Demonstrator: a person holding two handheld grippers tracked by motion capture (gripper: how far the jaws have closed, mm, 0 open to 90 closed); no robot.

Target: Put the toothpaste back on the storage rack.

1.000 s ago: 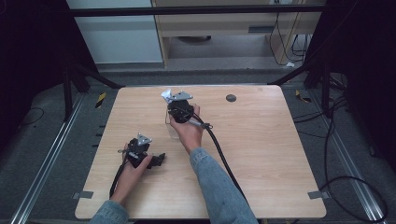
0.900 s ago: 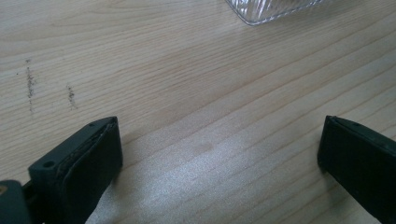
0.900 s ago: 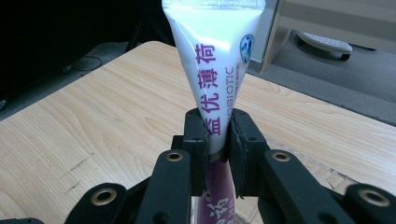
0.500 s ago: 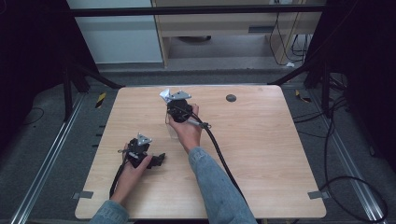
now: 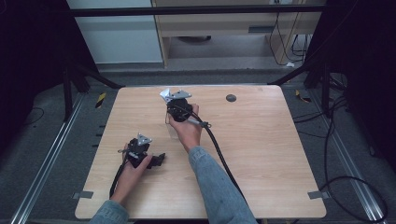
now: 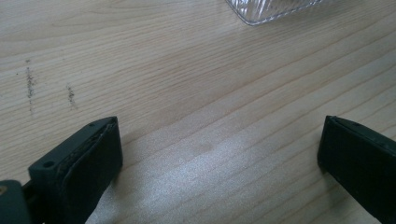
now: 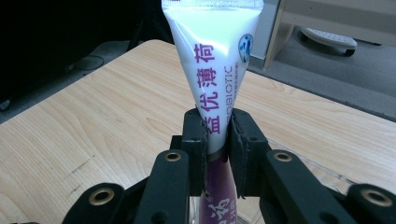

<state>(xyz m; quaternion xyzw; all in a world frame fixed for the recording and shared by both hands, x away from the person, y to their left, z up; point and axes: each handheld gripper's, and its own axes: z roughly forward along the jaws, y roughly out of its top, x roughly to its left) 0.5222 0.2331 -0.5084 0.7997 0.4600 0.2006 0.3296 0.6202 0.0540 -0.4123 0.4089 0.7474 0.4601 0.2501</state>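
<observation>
Nothing has shifted since the earlier frames: both hands sit where they were, and your right gripper (image 5: 164,94) holds the tube at the upper centre of the high view as before.

In the right gripper view, the jaws are clamped on a white and purple tube (image 7: 215,70), pressing its lower part flat. The crimped end stands up toward the top of the frame, so the tube is upright and its cap end, hidden below the jaws, points down. A clear glass rim appears to sit just beneath it at the bottom edge of that view; in the high view, a faint clear glass (image 5: 172,125) stands below the gripper, partly behind your hand.

Your left gripper (image 6: 219,154) rests on the table (image 5: 261,154) at the lower left of the high view. Its jaws stand wide apart with bare wood between them. The ribbed base of the glass (image 6: 271,9) lies well ahead, at the top edge of the left gripper view.

Step in hand, as judged: holding the tube over the glass, either lowering it in or lifting it out; the frames do not settle which.

Next move, if lowering:
1. Keep the tube vertical.
2. Centre it over the rim.
3. Release only once the cap end is inside.
4. Bring the left gripper up to steady the glass if it tips.
</observation>
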